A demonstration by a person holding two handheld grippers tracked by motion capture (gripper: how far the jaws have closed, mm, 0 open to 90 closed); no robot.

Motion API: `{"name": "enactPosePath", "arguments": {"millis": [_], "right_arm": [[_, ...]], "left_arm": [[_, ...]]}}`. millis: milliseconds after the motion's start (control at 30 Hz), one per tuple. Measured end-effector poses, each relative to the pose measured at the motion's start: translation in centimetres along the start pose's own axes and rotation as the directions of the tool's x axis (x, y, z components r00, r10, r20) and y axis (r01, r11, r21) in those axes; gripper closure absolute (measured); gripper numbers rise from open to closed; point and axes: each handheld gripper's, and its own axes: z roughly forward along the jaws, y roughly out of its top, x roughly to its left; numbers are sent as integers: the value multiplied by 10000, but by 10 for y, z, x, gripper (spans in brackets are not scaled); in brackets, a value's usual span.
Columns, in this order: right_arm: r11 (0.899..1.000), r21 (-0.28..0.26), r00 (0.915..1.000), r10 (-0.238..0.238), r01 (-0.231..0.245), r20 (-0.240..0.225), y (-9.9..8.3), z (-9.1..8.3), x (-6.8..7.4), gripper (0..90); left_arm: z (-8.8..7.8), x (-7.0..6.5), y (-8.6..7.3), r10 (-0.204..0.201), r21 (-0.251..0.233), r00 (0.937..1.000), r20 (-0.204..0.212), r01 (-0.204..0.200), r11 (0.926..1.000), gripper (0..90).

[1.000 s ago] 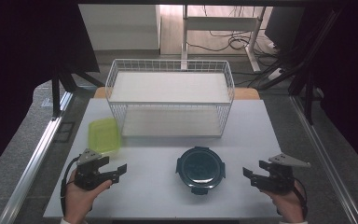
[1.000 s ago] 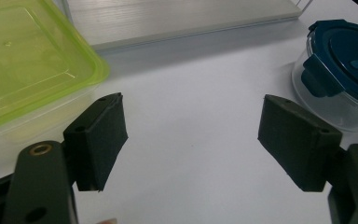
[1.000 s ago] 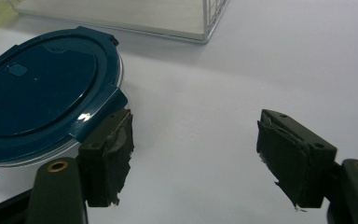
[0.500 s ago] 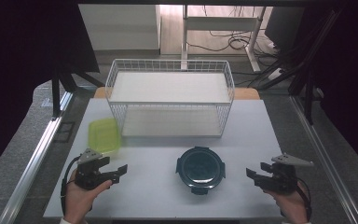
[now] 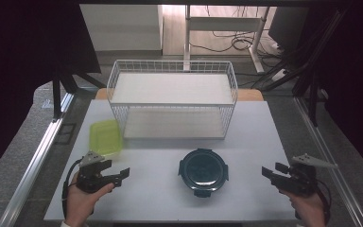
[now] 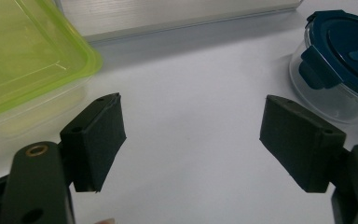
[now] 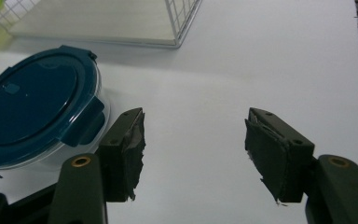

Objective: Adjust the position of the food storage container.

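A round glass container with a dark blue clip lid (image 5: 203, 170) sits on the white table (image 5: 250, 127) between my two grippers. My left gripper (image 5: 121, 176) rests at the front left, open and empty, its jaws pointing right toward the container (image 6: 340, 60). In its own view the left gripper (image 6: 191, 140) has bare table between the pads. My right gripper (image 5: 270, 171) is at the front right, pointing left at the container (image 7: 32, 107). Its jaws have just been closing a little, but the right gripper (image 7: 193, 149) still stands open with nothing between them.
A rectangular box with a lime-green lid (image 5: 105, 137) lies just behind my left gripper, also seen close up (image 6: 23, 60). A white wire basket (image 5: 172, 97) with a white floor stands at the back middle, its corner (image 7: 182, 18) near the round container.
My right hand has shifted a little to the right, away from the round container, and its jaws have narrowed somewhat. The left hand and both containers have stayed put.
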Motion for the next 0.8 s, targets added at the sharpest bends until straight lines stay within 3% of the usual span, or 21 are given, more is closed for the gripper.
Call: {"name": "enactPosePath", "arguments": {"millis": [133,333,533,800], "right_arm": [[9999,5,9999,111,-111,-64,2,-3,-1,398],[9989,419,9994,-219,229,-251,4,7,9,482],[9867,1368,9941,-786,883,-746,5,28,26,674],[9706,2033,9889,-1100,1284,-997,6,49,42,869]], "left_arm": [[2,-2,-1,27,57,10000,37,-28,10000,215],[5,-3,-2,77,190,9999,66,-78,9998,214],[6,-4,-2,85,221,9999,71,-86,9997,214],[7,-4,-3,99,281,9999,102,-101,9996,214]]}}
